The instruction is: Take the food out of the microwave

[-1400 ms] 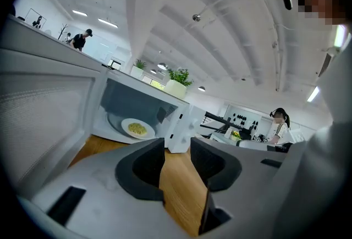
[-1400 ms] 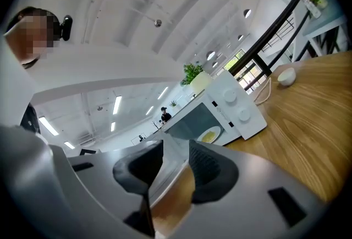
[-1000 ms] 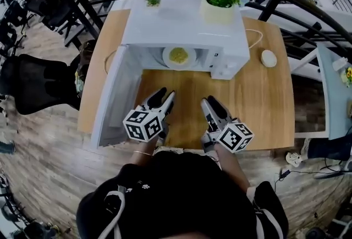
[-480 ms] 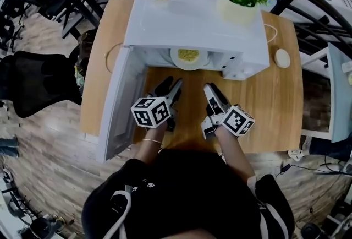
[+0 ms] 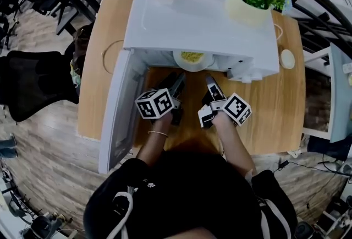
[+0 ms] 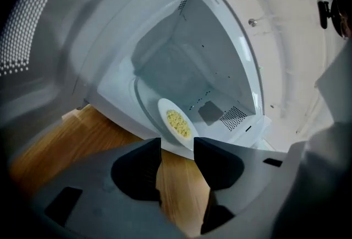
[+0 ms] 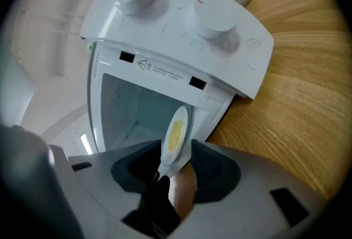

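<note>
The microwave [image 5: 198,23] stands on a wooden table [image 5: 264,100], its door [image 5: 118,111] swung wide open toward 8 o'clock. A white plate [image 5: 192,60] with yellow food [image 5: 192,56] sits at the front of the oven's floor, its near rim at the opening. A flower pot [image 5: 248,9] rests on the microwave's top at 2 o'clock.

Both grippers point toward 12 o'clock at the cavity mouth, side by side. The left gripper [image 6: 177,147] is released, its jaws spread with only table wood between them; the plate lies just beyond their tips at 12 o'clock. The right gripper [image 7: 176,151] is also unclenched, jaws spread, and the plate's near rim reaches into the gap between the tips. Whether either jaw touches the rim cannot be told.
</note>
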Demonstrator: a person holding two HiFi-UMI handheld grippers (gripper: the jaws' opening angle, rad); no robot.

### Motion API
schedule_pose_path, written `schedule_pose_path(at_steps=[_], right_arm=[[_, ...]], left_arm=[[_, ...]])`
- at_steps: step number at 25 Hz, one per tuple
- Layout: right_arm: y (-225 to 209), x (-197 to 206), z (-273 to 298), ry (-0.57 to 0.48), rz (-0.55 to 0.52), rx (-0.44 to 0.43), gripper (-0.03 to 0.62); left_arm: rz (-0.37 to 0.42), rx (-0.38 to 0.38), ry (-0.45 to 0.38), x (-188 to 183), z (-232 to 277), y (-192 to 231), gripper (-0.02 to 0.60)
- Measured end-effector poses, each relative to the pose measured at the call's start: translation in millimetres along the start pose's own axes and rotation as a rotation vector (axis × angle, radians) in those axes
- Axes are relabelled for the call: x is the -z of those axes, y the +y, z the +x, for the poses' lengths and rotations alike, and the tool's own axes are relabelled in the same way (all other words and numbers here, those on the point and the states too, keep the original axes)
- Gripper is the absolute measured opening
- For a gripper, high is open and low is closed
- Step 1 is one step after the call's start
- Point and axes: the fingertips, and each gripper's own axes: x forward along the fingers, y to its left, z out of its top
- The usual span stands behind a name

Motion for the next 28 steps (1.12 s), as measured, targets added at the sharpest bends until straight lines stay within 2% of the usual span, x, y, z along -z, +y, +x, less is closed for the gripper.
schedule_pose_path(at_steps=[5, 17, 23, 26, 27, 28], right_arm=[[-10, -2, 16, -0.006, 0.039, 0.027, 0.158], [-15, 9, 44, 0.014, 0.143, 0.059, 0.152], [-19, 9, 47, 0.004, 0.19, 0.088, 0.094], [-18, 9, 46, 0.01, 0.198, 0.076, 0.092], [-16, 9, 46, 0.012, 0.2, 0.061, 0.076], [-14, 9, 47, 0.013, 0.206, 0.046, 0.026]], left_arm=[[-0.08, 0.019, 0.003, 4, 11, 5, 0.164], [-0.142, 0.033, 0.015, 9, 22, 13, 0.164], [-0.152, 0.042, 0.026, 10, 24, 12, 0.164], [-0.144, 0.043, 0.027, 11, 23, 11, 0.164], [-0.141, 0.042, 0.027, 11, 23, 10, 0.164], [-0.14, 0.041, 0.027, 11, 23, 10, 0.164]])
